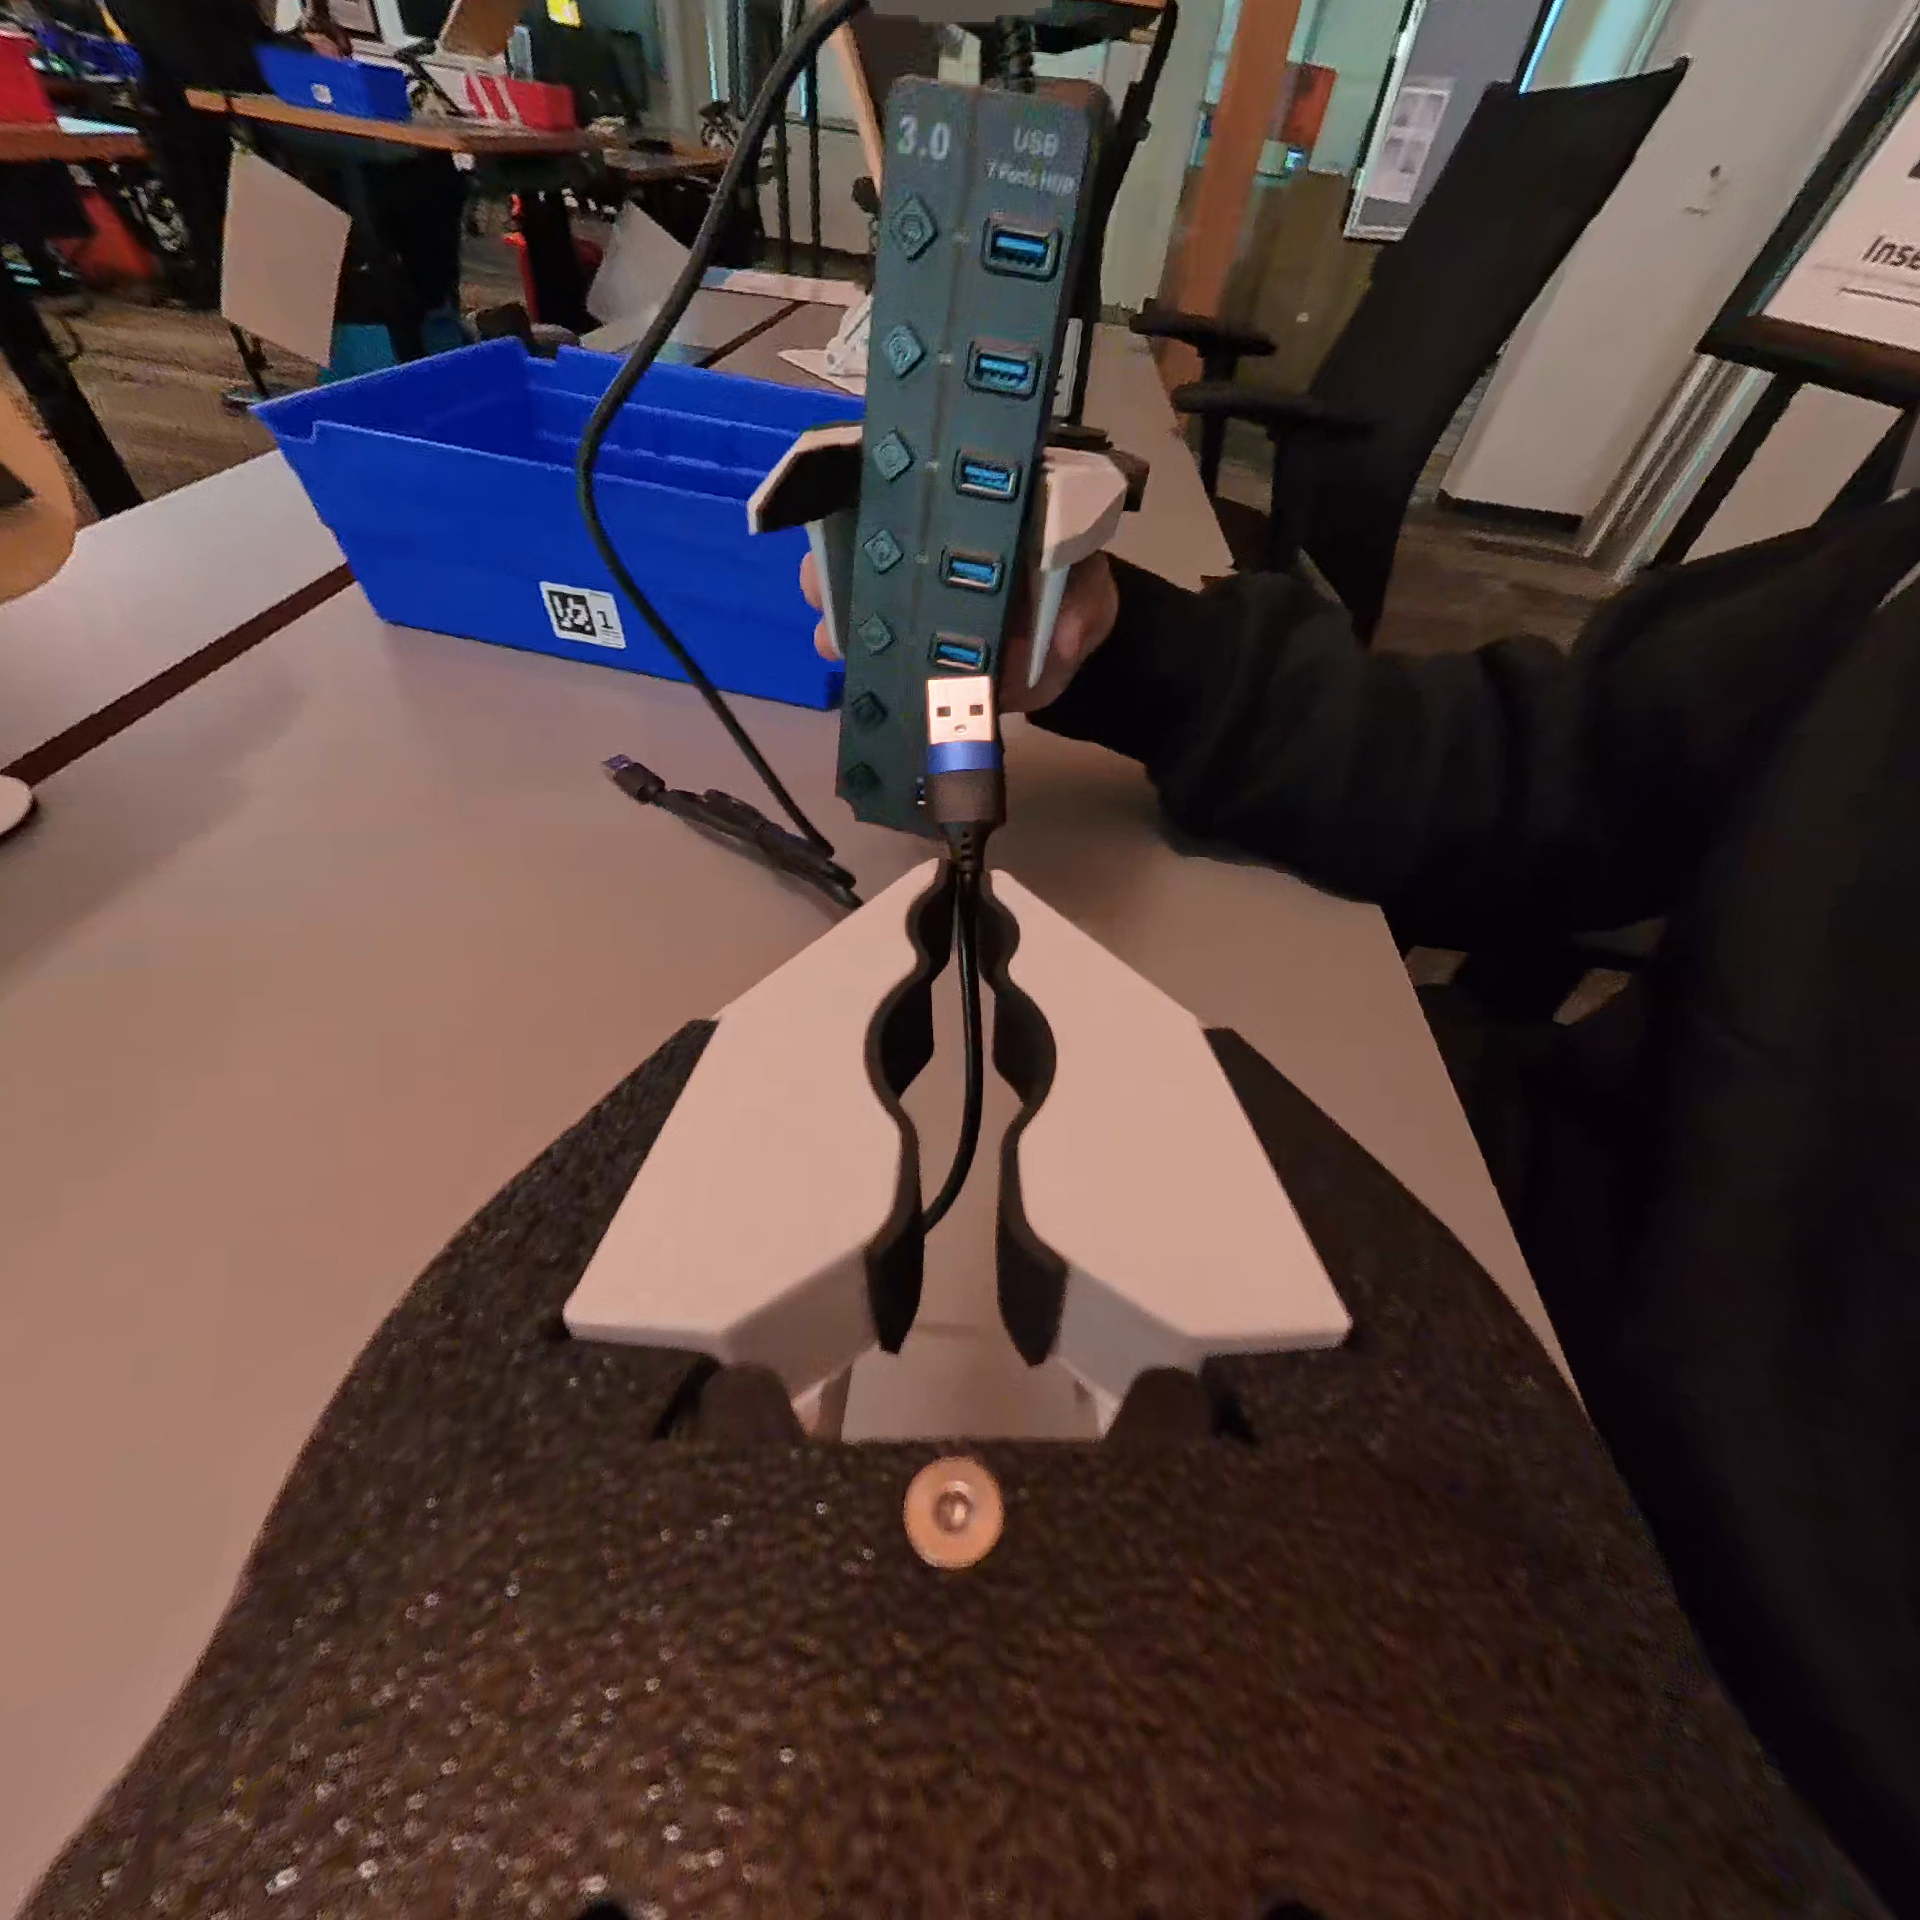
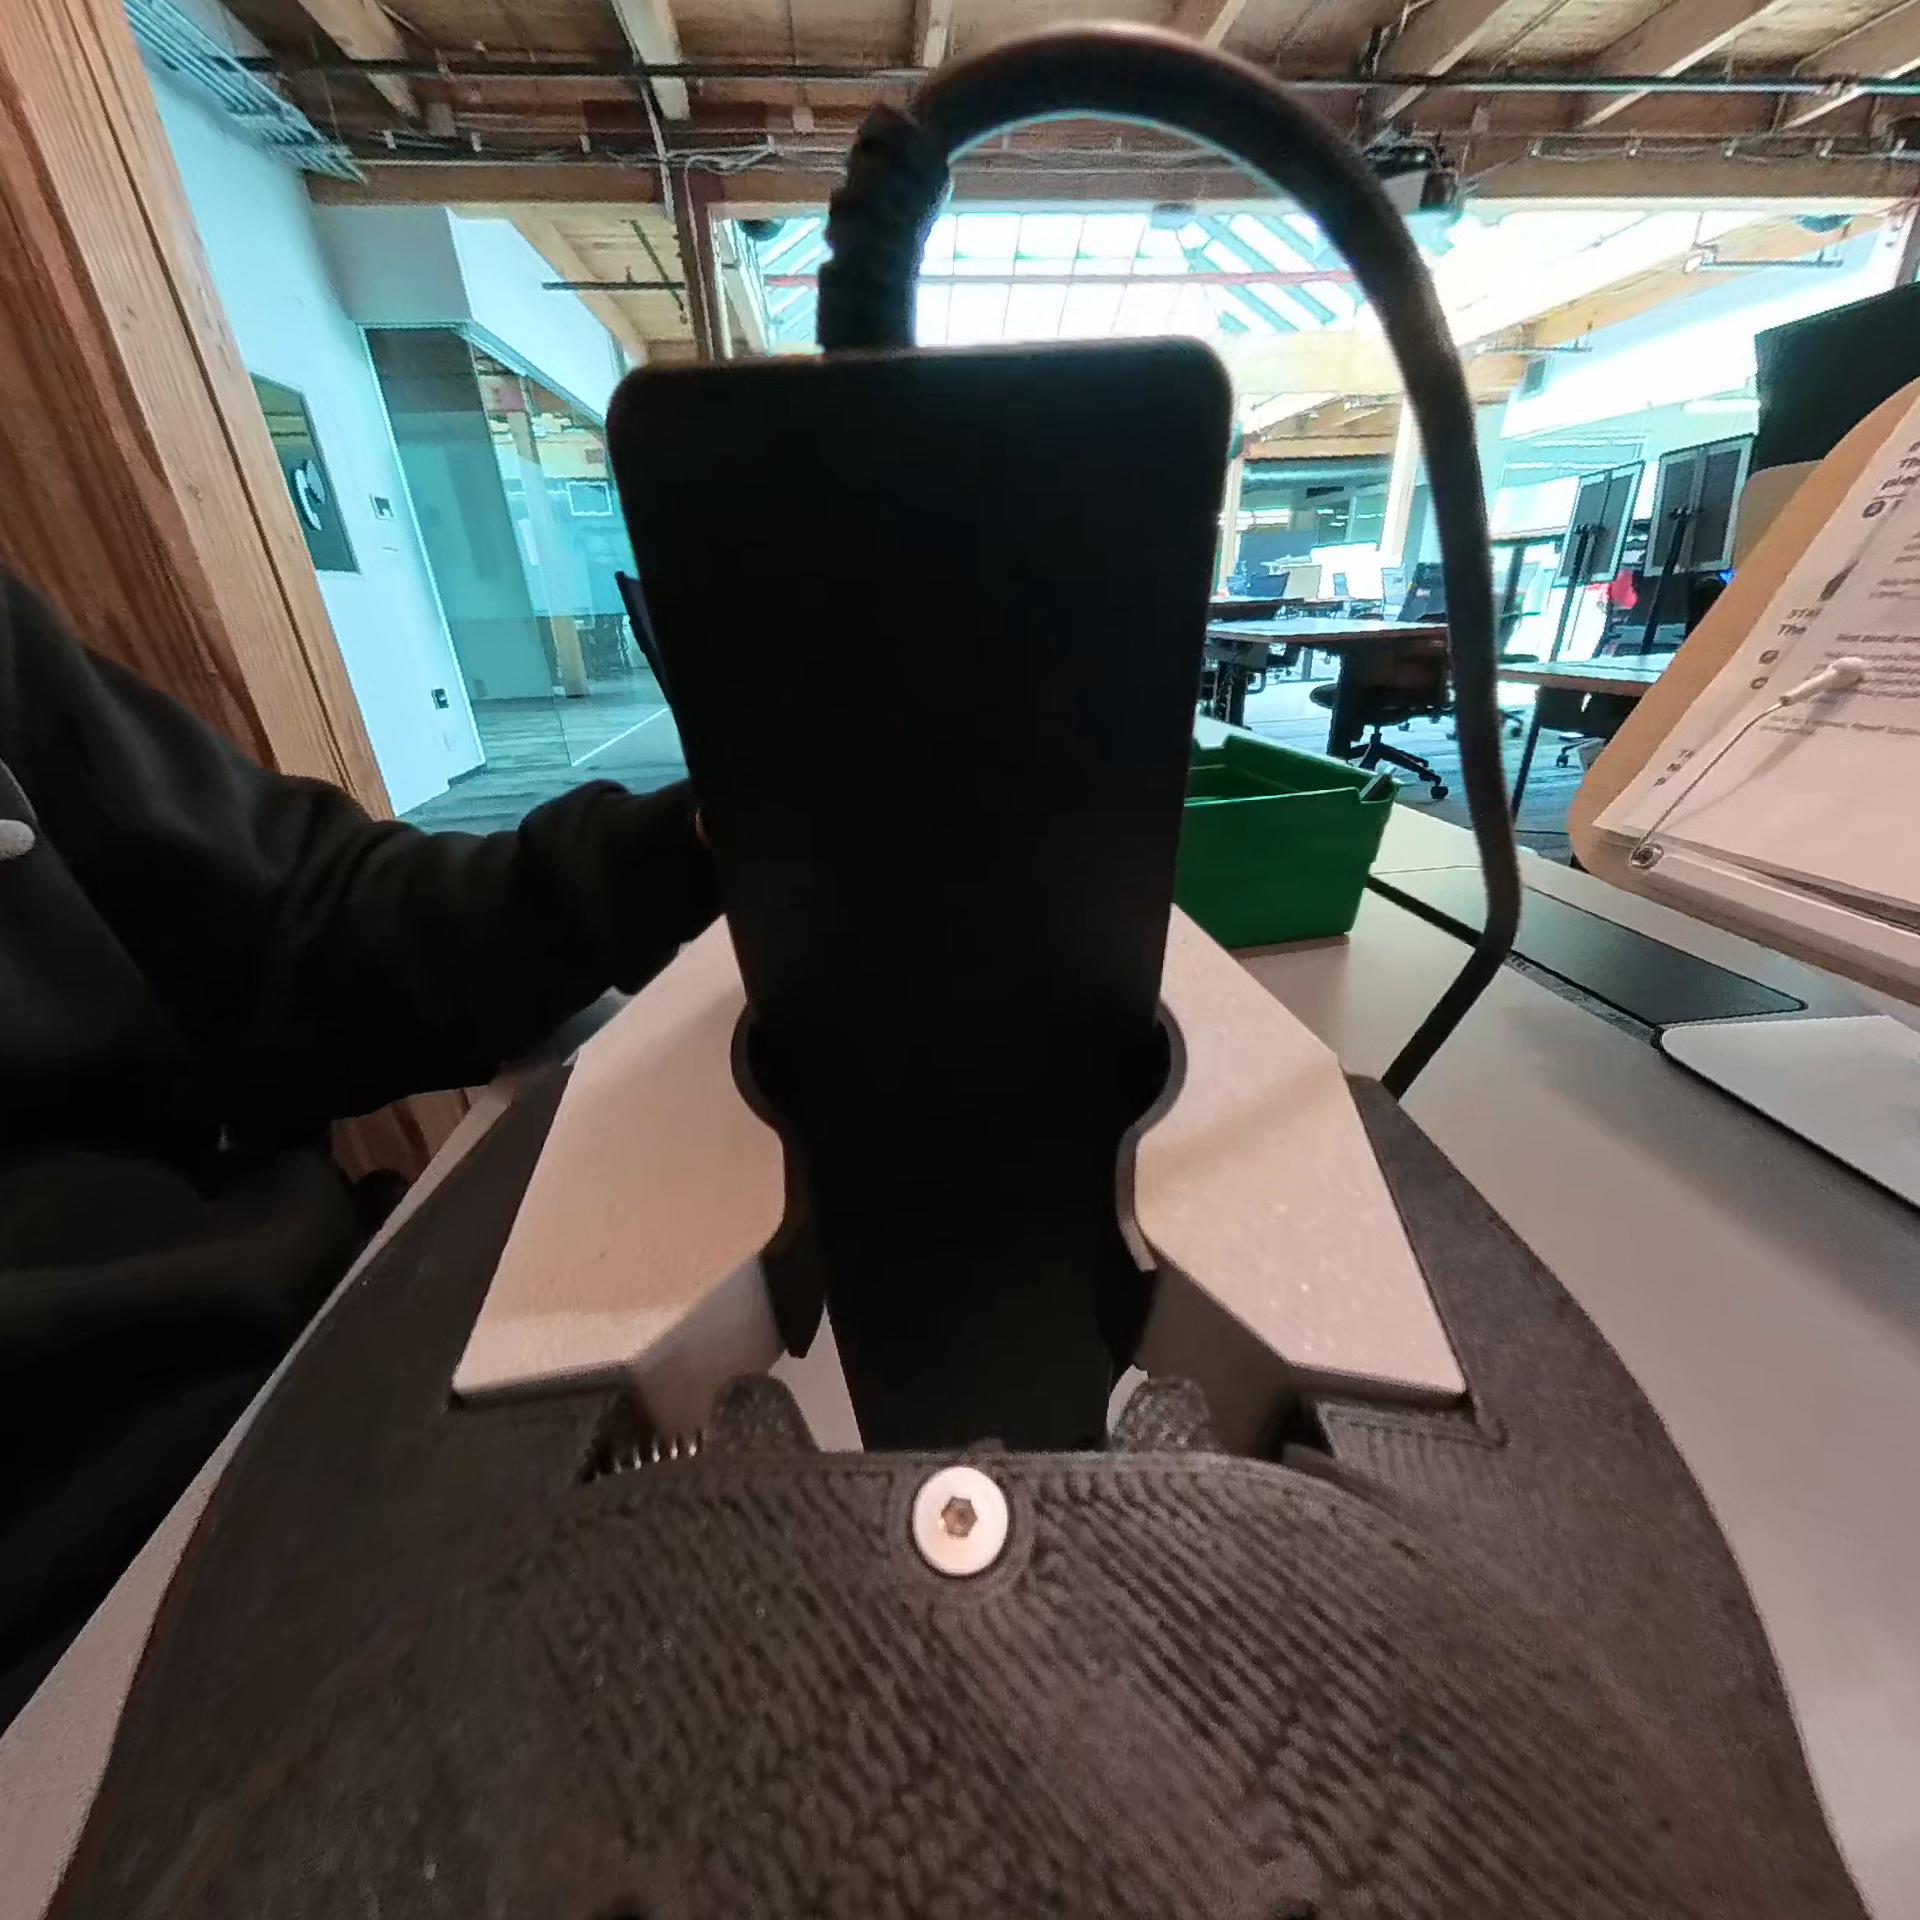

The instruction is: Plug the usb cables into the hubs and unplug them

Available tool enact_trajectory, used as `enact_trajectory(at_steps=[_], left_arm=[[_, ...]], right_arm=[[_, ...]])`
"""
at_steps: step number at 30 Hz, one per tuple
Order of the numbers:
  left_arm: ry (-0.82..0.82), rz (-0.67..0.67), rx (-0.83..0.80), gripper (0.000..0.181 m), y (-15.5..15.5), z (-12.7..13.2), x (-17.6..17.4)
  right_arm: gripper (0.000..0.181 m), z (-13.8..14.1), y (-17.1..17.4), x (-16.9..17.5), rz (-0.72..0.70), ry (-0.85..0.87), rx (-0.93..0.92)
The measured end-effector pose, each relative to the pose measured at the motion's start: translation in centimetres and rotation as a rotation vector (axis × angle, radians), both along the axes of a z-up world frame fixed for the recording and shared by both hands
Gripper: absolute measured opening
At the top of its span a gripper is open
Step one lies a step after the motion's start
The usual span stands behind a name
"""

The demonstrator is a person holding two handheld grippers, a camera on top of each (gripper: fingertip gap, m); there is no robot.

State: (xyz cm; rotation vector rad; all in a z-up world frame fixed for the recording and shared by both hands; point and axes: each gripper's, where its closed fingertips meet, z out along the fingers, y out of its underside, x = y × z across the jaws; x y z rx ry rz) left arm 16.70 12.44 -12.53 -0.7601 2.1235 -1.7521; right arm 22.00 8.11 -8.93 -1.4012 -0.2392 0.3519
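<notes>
Grippers first: your left gripper (image 1: 961, 883) is pinched tight on the thin black usb cable (image 1: 971, 1039) just behind its plug, cable running back btwn the wavy black pads (image 1: 902, 1049). The silver usb-A plug w/ blue metal collar (image 1: 964, 732) sticks out past the fingertips, tip pointing up, not seated in any port. It sits in front of the lower end of the long black 7-port usb hub w/ blue sockets and a row of diamond buttons (image 1: 961, 416); can't tell if plug touches the hub face.

Your right gripper (image 2: 951, 1049) is clamped on that hub, which stands upright above the grey table (image 1: 312, 987). From the left wrist view you see its grey fingers (image 1: 1081, 509) hugging both long edges around mid-height, w/ your hand (image 1: 1070, 634) behind. In the right wrist view only the hub's plain black back (image 2: 925, 727) shows, filling the gap btwn the fingers.

Hub's own thick black lead (image 2: 1444, 499) leaves its top end, arcs over and drops to the table; in the left view it passes in front of the blue plastic bin (image 1: 499, 499). A second black cable w/ purple-tipped plug (image 1: 717, 805) lies loose on the table near it. Green plastic bin (image 2: 1278, 862) sits on the far side, beside a clipboard w/ papers (image 2: 1787, 727).
</notes>
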Motion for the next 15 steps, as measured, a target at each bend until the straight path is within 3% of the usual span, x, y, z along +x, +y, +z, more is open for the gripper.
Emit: enact_trajectory(at_steps=[4,9,15], left_arm=[[0.069,-0.019,0.092,0.001,-0.6,-0.5,0.0],[0.203,0.033,0.423,0.001,-0.5,-0.3,0.9],[0.205,-0.044,0.666,0.001,-2.6,0.3,2.1]], right_arm=[[0.063,-0.2,0.0,-0.5,0.028,-0.014,0.002],[0.063,-0.8,-0.2,-1.4,0.074,-0.053,-0.011],[0.063,-1.4,0.2,-1.5,0.070,-0.068,-0.027]])
